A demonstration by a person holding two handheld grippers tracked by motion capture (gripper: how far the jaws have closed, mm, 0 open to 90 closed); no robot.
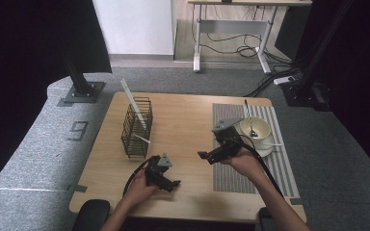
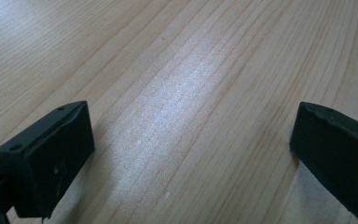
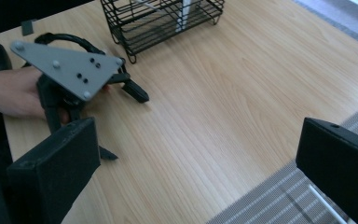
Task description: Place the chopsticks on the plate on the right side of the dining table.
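one "9" [image 1: 79,131] marks the floor

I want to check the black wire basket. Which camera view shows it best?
The high view: the black wire basket stands whole on the wooden table, white sticks inside. The right gripper view shows its lower part, cut off on top. The left gripper view gives wood grain.

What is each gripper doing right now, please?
Left gripper: open, holding nothing, low over the bare table.
Right gripper: open, holding nothing, beside the striped mat.
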